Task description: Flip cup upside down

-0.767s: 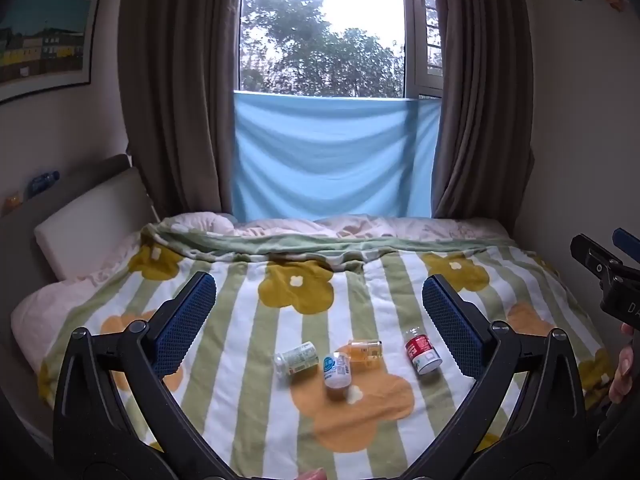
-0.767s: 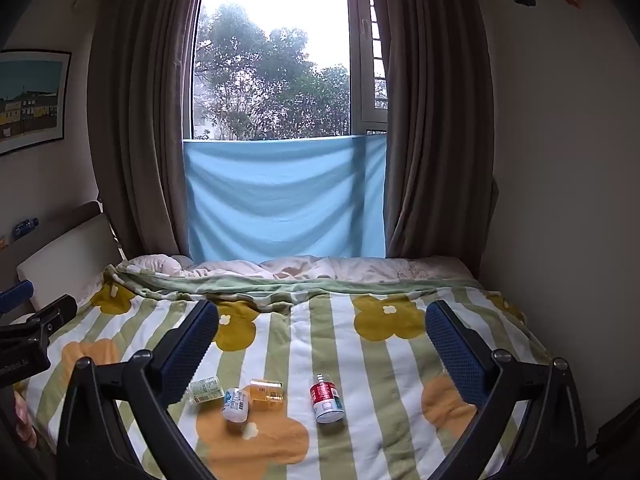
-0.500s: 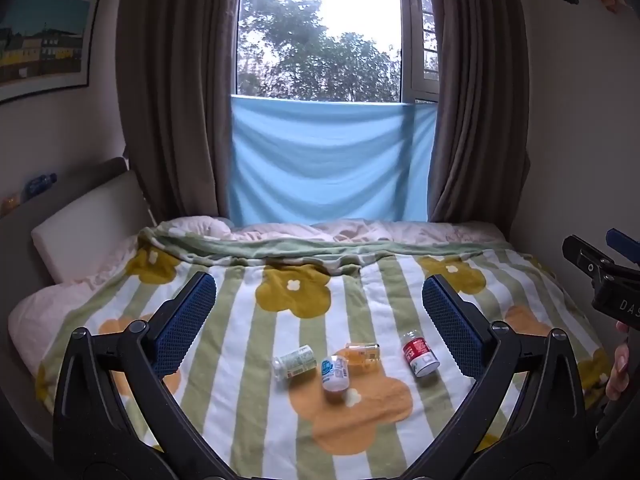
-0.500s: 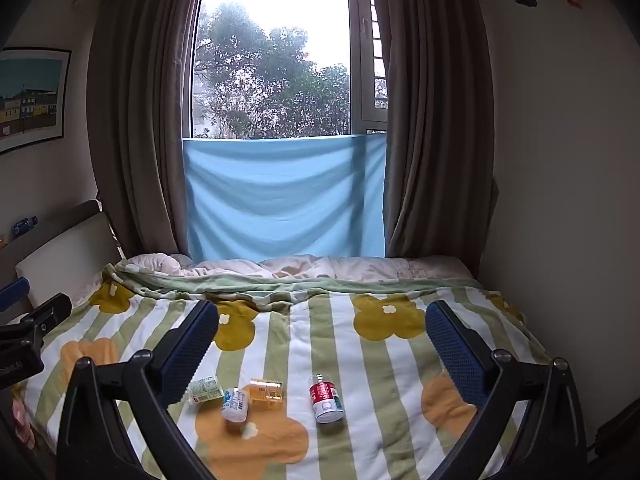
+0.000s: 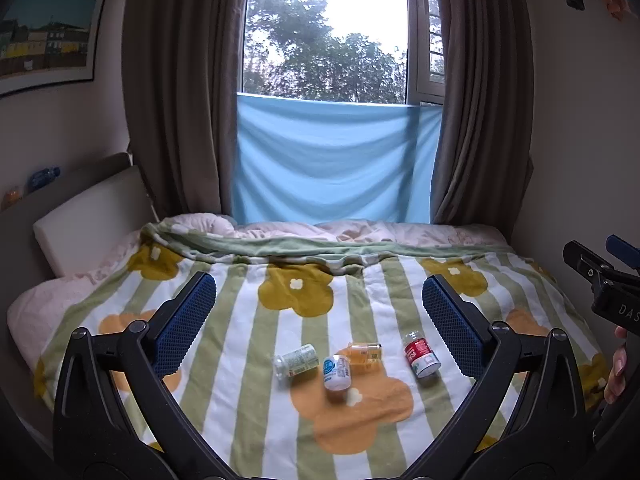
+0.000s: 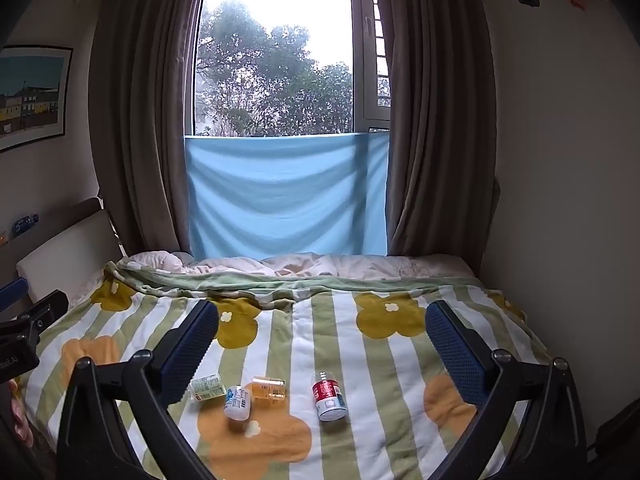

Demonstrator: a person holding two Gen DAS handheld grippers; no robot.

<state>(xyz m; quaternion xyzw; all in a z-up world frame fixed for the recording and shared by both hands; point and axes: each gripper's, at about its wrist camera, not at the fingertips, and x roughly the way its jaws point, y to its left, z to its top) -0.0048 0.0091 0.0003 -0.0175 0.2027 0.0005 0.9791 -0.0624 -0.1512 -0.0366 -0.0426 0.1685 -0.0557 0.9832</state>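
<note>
Several small cup-like containers lie on their sides on the flowered bed cover [image 5: 360, 412]: a green-labelled one [image 5: 295, 361] [image 6: 206, 386], a blue-and-white one [image 5: 337, 372] [image 6: 237, 401], an amber one [image 5: 363, 353] [image 6: 269, 389] and a red-labelled one [image 5: 420, 353] [image 6: 328, 397]. My left gripper [image 5: 319, 312] is open and empty, held above and short of them. My right gripper [image 6: 322, 342] is open and empty too, also short of them. The right gripper's body shows at the right edge of the left wrist view [image 5: 600, 280].
The bed fills the room between the headboard with a pillow [image 5: 88, 220] on the left and the wall [image 6: 560, 240] on the right. Rumpled bedding [image 6: 300, 266] lies at the far end under the window with a blue cloth [image 6: 286, 196] and brown curtains.
Both cameras have shifted only slightly; the containers sit a little lower and left in the left wrist view. Both grippers stay open and nothing on the bed has moved.
</note>
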